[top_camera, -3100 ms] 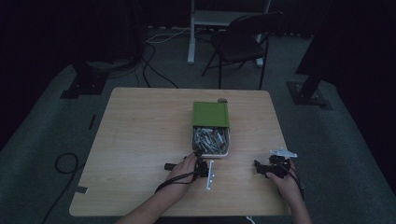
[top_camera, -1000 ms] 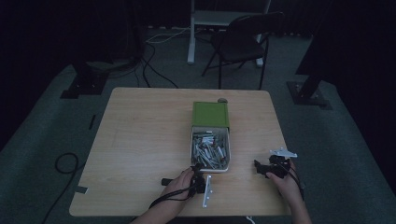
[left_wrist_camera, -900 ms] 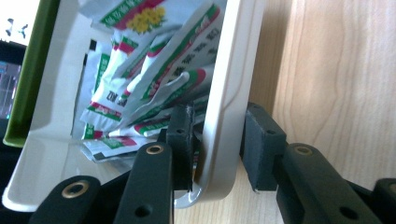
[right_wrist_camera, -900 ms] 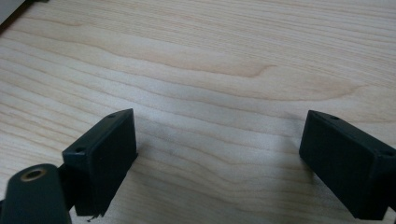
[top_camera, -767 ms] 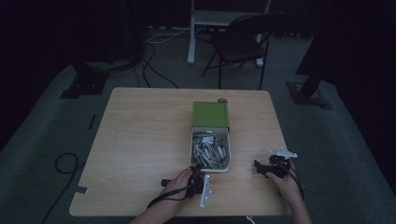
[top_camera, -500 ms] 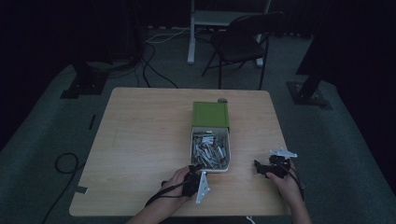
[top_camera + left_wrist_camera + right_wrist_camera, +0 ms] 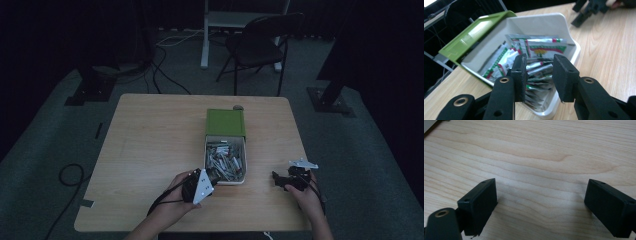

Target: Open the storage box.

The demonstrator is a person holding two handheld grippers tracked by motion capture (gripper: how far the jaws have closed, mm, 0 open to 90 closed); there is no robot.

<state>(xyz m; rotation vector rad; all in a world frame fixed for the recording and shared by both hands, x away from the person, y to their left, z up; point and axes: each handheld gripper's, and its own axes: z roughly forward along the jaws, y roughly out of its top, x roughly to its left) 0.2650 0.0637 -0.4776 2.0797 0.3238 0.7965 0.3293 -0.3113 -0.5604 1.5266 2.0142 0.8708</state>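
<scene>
A white box (image 7: 206,156) full of silver sachets (image 7: 226,161) sits mid-table, its green lid (image 7: 225,122) slid toward the far side. My left gripper (image 7: 214,177) hovers at the box's near left corner. In the left gripper view the left gripper (image 7: 539,70) points over the box rim (image 7: 574,47) at the sachets (image 7: 541,47). Its jaws have just been opening a little and stand a narrow gap apart with nothing between them. My right gripper (image 7: 276,179) rests to the right of the box, jaws wide. The right gripper (image 7: 541,188) faces bare wood.
The wooden table (image 7: 150,135) has bare room left of the box. A small dark thing (image 7: 238,106) lies behind the lid. Beyond the table stand a folding chair (image 7: 260,45) and a desk frame (image 7: 205,35). Cables (image 7: 70,175) lie on the floor.
My left gripper has lifted off the table and swung toward the box's near left corner, its grey plate now tilted up. The right hand has kept still.
</scene>
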